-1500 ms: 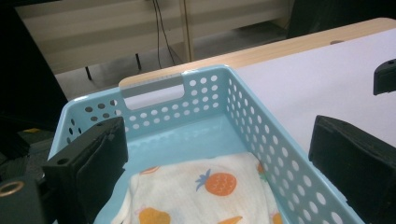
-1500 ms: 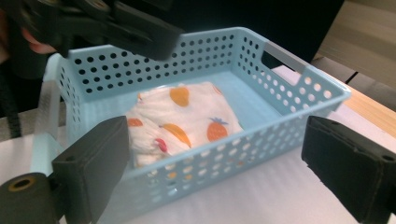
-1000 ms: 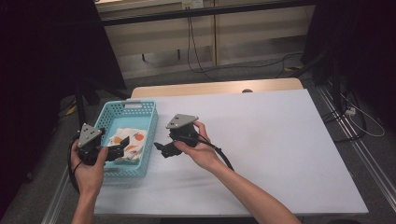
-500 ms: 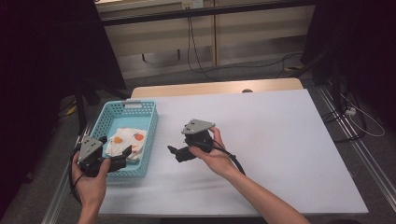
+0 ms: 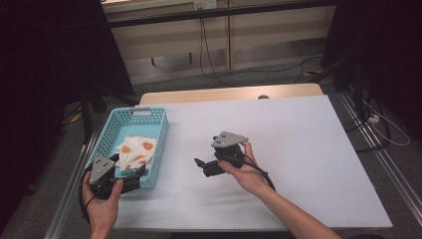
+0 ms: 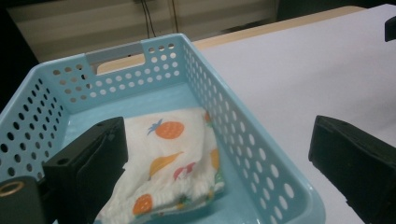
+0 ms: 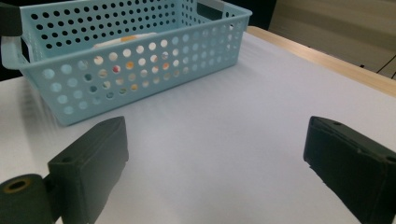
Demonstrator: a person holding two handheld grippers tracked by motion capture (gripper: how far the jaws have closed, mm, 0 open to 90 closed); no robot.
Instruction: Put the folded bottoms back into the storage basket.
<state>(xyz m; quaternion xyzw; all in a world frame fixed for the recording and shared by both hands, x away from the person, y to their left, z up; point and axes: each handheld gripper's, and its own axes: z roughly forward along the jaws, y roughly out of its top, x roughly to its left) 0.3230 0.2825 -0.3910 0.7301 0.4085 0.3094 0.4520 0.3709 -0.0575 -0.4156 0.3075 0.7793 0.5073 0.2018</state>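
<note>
A light blue perforated basket (image 5: 142, 113) stands at the table's left side. Inside it lies a crumpled white cloth (image 5: 134, 152) with an orange fruit print, touched by neither gripper. My left gripper (image 5: 130, 169) hovers at the basket's near end, open; its jaws straddle the basket's near right wall (image 6: 233, 126), with the cloth (image 6: 173, 154) just ahead of the left gripper (image 6: 219, 135). My right gripper (image 5: 203, 167) is open and empty over the bare table, to the right of the basket. The right gripper (image 7: 217, 135) faces the basket's side wall (image 7: 140, 60).
The white table top (image 5: 298, 149) spreads wide to the right and front of the right hand. A wooden strip (image 5: 234, 93) edges the far side. Cables (image 5: 209, 50) and a dark stand (image 5: 89, 99) are on the floor beyond the table.
My left gripper has drawn back from over the basket to its near end. My right gripper has moved right and nearer the person, away from the basket. The cloth stays in the basket.
</note>
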